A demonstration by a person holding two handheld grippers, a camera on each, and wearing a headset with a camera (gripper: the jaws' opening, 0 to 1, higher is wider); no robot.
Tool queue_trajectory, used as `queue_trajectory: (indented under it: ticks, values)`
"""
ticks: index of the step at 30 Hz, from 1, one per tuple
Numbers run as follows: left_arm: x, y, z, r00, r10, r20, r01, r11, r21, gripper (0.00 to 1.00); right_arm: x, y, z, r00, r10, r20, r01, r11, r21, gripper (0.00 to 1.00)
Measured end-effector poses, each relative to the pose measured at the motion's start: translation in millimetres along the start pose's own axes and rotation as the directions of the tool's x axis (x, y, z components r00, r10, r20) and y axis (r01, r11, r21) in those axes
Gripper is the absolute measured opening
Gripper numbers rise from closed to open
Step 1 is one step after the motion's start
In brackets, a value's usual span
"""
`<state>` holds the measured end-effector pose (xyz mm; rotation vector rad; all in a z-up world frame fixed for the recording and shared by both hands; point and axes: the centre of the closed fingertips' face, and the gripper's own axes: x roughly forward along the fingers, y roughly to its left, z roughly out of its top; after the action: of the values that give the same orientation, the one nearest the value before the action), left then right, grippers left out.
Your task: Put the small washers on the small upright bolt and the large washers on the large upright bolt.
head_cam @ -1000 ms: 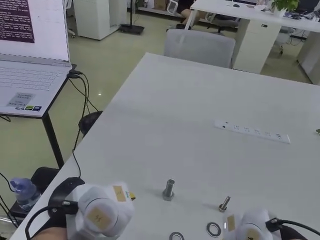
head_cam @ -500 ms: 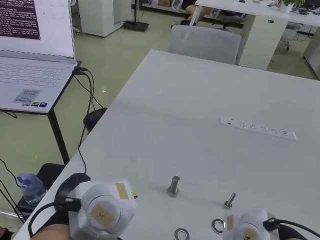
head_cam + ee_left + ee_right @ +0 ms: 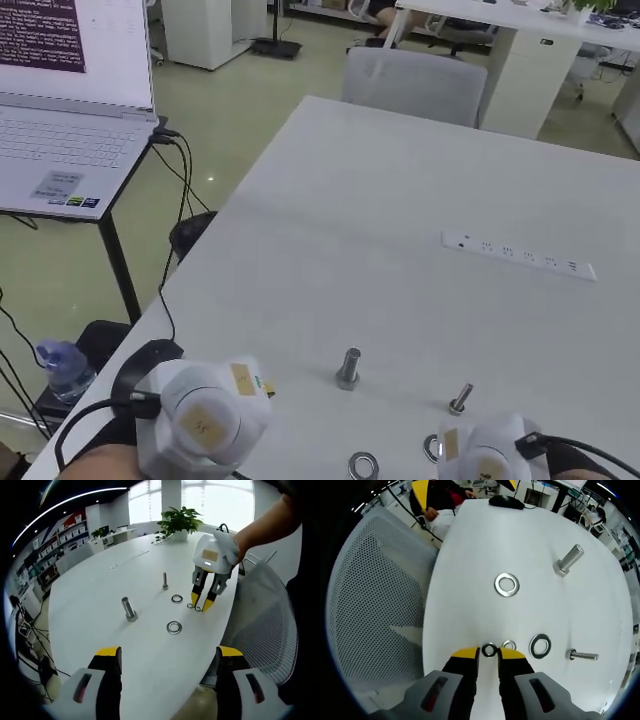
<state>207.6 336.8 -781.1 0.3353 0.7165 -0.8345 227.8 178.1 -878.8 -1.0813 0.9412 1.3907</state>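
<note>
The right gripper's (image 3: 489, 654) fingers (image 3: 465, 655) flank a small washer (image 3: 489, 649); contact unclear.

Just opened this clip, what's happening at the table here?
A person works two handheld grippers at a white table. The right gripper has its jaws close either side of a small washer lying flat; whether it is pinched is unclear. The left gripper hangs open near the table edge. The large bolt and small bolt are bare.

Plain white table (image 3: 400, 200): power strip (image 3: 518, 256) towards the far side. Nearer, a large bolt (image 3: 349, 368) and a small bolt (image 3: 460, 399) stand upright, with two large washers (image 3: 506, 584) and two small washers (image 3: 509, 644) lying flat.
</note>
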Motion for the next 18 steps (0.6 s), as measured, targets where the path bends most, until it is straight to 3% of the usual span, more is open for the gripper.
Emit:
queue_trajectory:
  ticks: [2, 10, 18]
  values:
    - [-0.3, -0.2, -1.3, 1.0000, -0.001, -0.001, 0.001, 1.000, -0.002, 0.76, -0.2, 0.9, -0.2, 1.0000, 0.000, -0.001, 0.000, 0.999, -0.047, 0.15]
    - [-1.5, 0.9, -5.6, 0.9999, 0.003, -0.009, -0.003, 1.000, -0.009, 0.74, 0.3, 0.6, 0.3, 0.9997, 0.005, -0.023, -0.007, 0.996, -0.094, 0.14]
    - [-0.8, 1.4, -1.7, 1.0000, 0.001, -0.003, -0.001, 1.000, -0.010, 0.73, -0.9, -1.5, 0.3, 1.0000, 0.003, -0.006, -0.003, 1.000, -0.024, 0.13]
